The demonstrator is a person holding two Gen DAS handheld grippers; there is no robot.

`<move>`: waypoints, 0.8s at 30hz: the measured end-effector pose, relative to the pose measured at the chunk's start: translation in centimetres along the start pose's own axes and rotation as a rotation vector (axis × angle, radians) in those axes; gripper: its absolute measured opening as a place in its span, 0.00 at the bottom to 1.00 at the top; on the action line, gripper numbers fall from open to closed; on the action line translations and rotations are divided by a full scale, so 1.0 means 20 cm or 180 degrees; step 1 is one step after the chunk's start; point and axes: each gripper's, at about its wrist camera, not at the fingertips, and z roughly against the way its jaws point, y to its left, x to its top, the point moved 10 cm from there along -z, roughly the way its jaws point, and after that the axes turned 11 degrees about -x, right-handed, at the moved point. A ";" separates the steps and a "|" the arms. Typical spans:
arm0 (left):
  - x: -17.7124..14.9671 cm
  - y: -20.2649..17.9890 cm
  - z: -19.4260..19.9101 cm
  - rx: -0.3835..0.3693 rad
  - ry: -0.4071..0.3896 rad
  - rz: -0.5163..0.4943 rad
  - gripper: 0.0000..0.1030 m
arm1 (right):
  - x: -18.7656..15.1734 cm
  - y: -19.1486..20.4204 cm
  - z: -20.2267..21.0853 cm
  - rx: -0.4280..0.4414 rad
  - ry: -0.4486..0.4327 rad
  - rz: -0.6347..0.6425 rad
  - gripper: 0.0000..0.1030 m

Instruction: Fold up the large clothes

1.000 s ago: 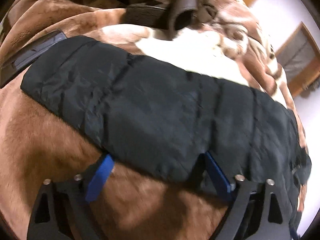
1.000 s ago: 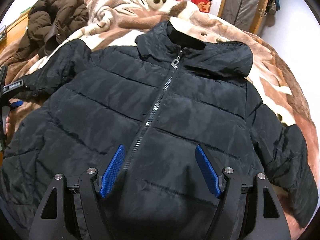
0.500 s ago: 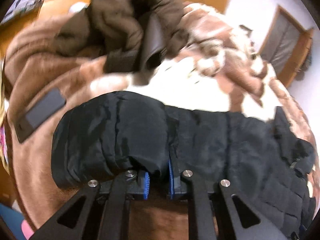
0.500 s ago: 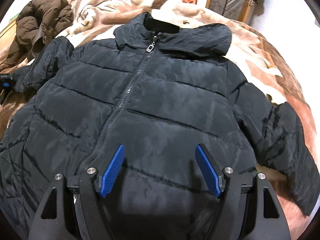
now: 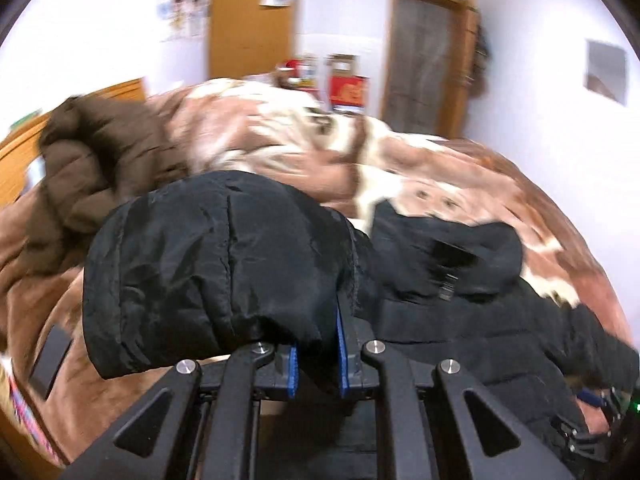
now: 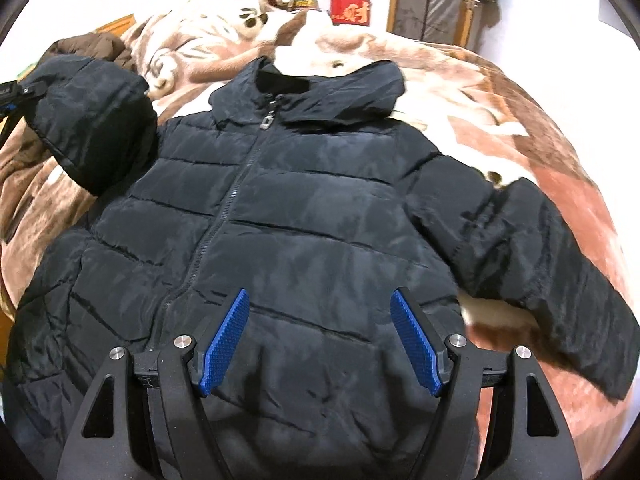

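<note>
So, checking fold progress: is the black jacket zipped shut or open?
Zipped shut: the black puffer jacket has its zipper closed to the collar.

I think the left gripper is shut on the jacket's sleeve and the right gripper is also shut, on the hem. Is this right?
Not quite. The left gripper is shut on the sleeve of the jacket, but the right gripper is open: the right wrist view shows its fingers spread wide above the jacket front, holding nothing.

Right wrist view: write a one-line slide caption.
Open right gripper hovers over zipped black puffer jacket on brown plush blanket.
</note>
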 end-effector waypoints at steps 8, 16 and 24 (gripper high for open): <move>-0.25 -0.59 -0.40 -0.0468 0.0535 -0.0411 0.16 | -0.12 -0.23 -0.08 -0.0089 0.0144 -0.0282 0.71; -0.60 -0.97 -0.64 -0.0970 0.1020 -0.0546 0.61 | -0.21 -0.36 -0.16 -0.0164 0.0277 -0.0450 0.71; -0.52 -1.15 -0.40 -0.1478 0.0806 -0.0585 0.73 | -0.17 -0.41 -0.08 -0.0175 0.0179 -0.0548 0.71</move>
